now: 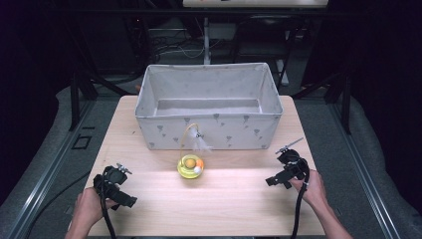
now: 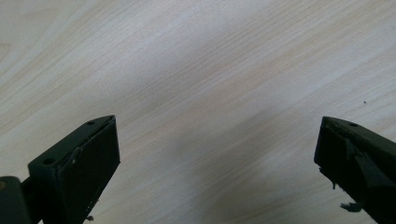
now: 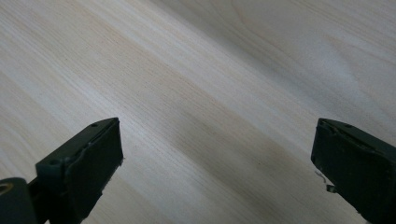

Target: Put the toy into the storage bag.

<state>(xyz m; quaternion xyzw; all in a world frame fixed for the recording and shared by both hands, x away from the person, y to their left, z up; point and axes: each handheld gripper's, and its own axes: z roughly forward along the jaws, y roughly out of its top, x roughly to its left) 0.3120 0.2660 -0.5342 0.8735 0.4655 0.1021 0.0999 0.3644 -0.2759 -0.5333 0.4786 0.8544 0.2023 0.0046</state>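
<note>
Left hand-held gripper [image 1: 130, 201] and right hand-held gripper [image 1: 271, 181] resting on worktop [image 1: 234, 199], jaws gaping wide, empty, flanking yellow toy [image 1: 190, 167] before fabric bin [image 1: 149, 117]

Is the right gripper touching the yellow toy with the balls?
Apart. The high view shows bare table between the right gripper and the yellow toy. In the right gripper view, its open jaws have wood grain alone between them.

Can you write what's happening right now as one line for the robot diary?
left gripper: open, empty, over table | right gripper: open, empty | yellow toy: untouched, before fabric bin
</note>
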